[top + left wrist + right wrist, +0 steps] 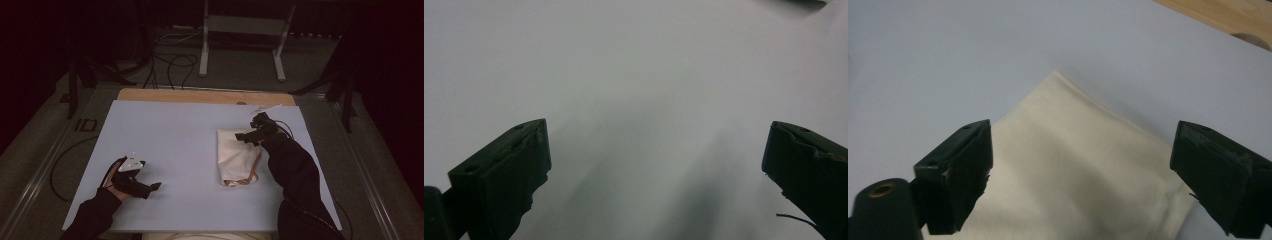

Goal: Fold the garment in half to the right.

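Observation:
A cream cloth bag (236, 155) lies folded on the pale blue table top (175, 150), right of centre, with a tan handle loop at its near end. In the right gripper view the cloth bag (1078, 170) lies below the wide-apart jaws, one corner pointing away. My right gripper (246, 136) hovers over the bag's far end, open, nothing between its fingers (955, 175). My left gripper (154, 187) rests near the table's front left, open over bare table, as its fingers (504, 175) show in the left gripper view.
A wooden strip (205, 96) runs along the table's far edge. A thin white stick (266, 108) lies near the far right corner. Cables (170, 65) and a metal stand (240, 30) sit on the floor beyond.

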Tool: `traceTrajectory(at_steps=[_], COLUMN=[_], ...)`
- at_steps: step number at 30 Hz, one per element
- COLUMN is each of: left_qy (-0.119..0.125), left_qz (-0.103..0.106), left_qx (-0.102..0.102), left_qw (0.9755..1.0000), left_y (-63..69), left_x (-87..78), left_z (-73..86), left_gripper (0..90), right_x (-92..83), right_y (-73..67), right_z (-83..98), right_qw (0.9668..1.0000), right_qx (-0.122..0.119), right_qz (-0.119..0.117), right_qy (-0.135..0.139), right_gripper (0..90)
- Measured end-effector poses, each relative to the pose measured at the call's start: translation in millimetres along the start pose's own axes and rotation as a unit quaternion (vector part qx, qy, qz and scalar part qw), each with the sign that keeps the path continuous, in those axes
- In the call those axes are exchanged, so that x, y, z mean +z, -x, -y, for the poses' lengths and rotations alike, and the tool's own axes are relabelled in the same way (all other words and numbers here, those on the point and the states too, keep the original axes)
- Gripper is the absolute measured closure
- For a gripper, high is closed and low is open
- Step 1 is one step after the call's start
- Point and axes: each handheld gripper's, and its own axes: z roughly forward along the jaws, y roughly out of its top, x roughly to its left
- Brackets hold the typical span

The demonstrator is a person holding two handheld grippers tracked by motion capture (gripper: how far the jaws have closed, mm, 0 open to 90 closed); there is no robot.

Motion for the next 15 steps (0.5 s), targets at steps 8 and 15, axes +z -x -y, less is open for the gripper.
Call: traceTrajectory(at_steps=[8,15], left_qy=[0.000,-0.001], left_qz=[-0.002,-0.002], left_qx=[0.000,0.001], left_qw=[1.0000,1.0000], left_y=[0.4,0.1], left_x=[-0.2,-1.0], left_z=[0.3,0.5], left_gripper=[0.1,0.1], right_x=[-13.5,-24.6], right_y=[-4.5,-8.9], right_z=[8.9,21.4], right_qw=[0.9999,0.9998], right_qx=[-0.005,-0.009], right_qz=[-0.001,0.000], right_qy=[0.014,0.018], right_gripper=[9.9,9.8])
